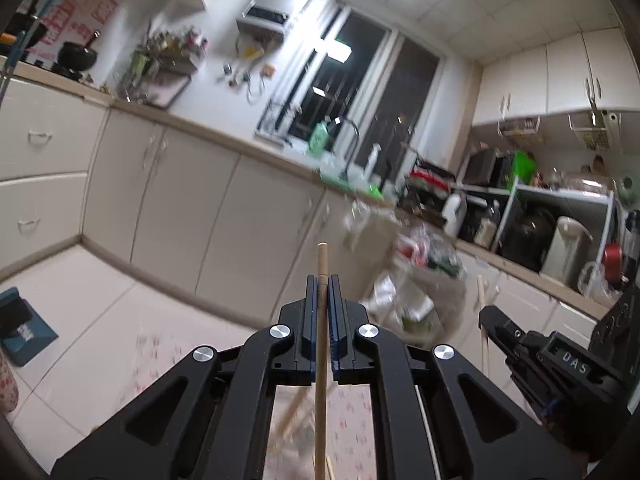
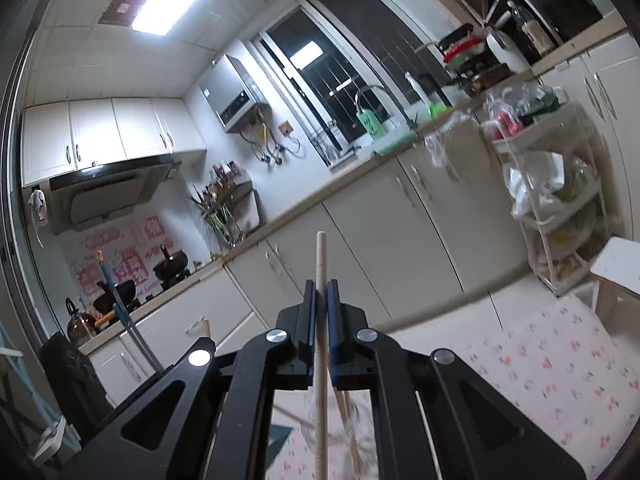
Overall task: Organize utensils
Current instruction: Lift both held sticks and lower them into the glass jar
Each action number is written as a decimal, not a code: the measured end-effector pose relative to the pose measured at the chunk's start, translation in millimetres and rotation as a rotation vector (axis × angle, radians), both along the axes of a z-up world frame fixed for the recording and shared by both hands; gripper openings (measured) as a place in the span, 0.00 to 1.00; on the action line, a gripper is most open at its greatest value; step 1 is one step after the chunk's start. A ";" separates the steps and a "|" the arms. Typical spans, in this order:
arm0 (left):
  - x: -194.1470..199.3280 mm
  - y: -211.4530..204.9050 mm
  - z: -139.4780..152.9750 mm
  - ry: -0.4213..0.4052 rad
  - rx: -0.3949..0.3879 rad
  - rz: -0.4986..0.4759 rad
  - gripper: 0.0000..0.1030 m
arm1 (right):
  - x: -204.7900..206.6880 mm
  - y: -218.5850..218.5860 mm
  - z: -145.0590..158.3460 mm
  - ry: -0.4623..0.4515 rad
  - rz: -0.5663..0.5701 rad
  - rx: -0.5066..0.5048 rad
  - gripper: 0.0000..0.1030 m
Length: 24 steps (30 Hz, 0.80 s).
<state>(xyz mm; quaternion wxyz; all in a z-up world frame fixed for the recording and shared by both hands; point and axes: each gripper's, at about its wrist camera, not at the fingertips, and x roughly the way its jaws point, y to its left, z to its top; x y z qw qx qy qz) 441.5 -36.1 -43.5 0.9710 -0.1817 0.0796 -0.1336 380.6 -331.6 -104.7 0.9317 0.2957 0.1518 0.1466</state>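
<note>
My left gripper [image 1: 322, 280] is shut on a wooden chopstick [image 1: 321, 344] that runs up between the jaws and sticks out past the tips. My right gripper [image 2: 321, 285] is shut on a pale wooden chopstick [image 2: 321, 360] in the same way. The right gripper also shows in the left wrist view [image 1: 486, 314] at the lower right, with its chopstick [image 1: 482, 292]. Both are raised above a table with a flowered cloth [image 2: 560, 360]. More wooden sticks [image 2: 346, 412] lie blurred below the right jaws.
Kitchen cabinets [image 1: 168, 184] and a countertop [image 1: 224, 132] run ahead. A white storage rack [image 2: 560, 208] with bags stands by the cabinets. A sink and faucet [image 2: 380, 100] sit under the window. A stove with pots [image 2: 172, 264] is at the left.
</note>
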 end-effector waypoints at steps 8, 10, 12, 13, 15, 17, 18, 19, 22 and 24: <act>26.0 -1.0 14.3 -0.104 -0.041 0.109 0.05 | 30.2 14.7 -0.9 -0.052 -0.048 0.000 0.06; 31.1 -2.7 14.1 -0.123 -0.039 0.131 0.05 | 35.9 19.6 -2.3 -0.068 -0.060 -0.007 0.06; 34.2 -7.2 12.5 -0.135 -0.031 0.143 0.05 | 39.8 24.8 -2.7 -0.079 -0.061 -0.014 0.06; 36.7 -9.0 11.1 -0.136 -0.025 0.147 0.05 | 42.2 26.9 -3.6 -0.081 -0.063 -0.018 0.06; 39.0 -11.2 6.8 -0.142 -0.012 0.160 0.05 | 46.0 31.4 -7.4 -0.088 -0.064 -0.026 0.06; 42.8 -13.7 3.7 -0.144 -0.002 0.172 0.05 | 49.0 35.0 -10.3 -0.092 -0.068 -0.030 0.06; 44.3 -14.7 1.6 -0.148 0.007 0.181 0.05 | 51.1 36.1 -12.5 -0.092 -0.071 -0.031 0.06; 45.1 -15.6 -1.3 -0.151 0.015 0.188 0.05 | 52.5 36.4 -13.9 -0.091 -0.072 -0.031 0.06; 50.3 -18.0 -9.2 -0.147 0.032 0.204 0.05 | 57.7 38.0 -18.0 -0.083 -0.079 -0.032 0.06; 55.4 -20.2 -15.6 -0.135 0.040 0.205 0.05 | 57.8 37.9 -20.7 -0.082 -0.082 -0.032 0.06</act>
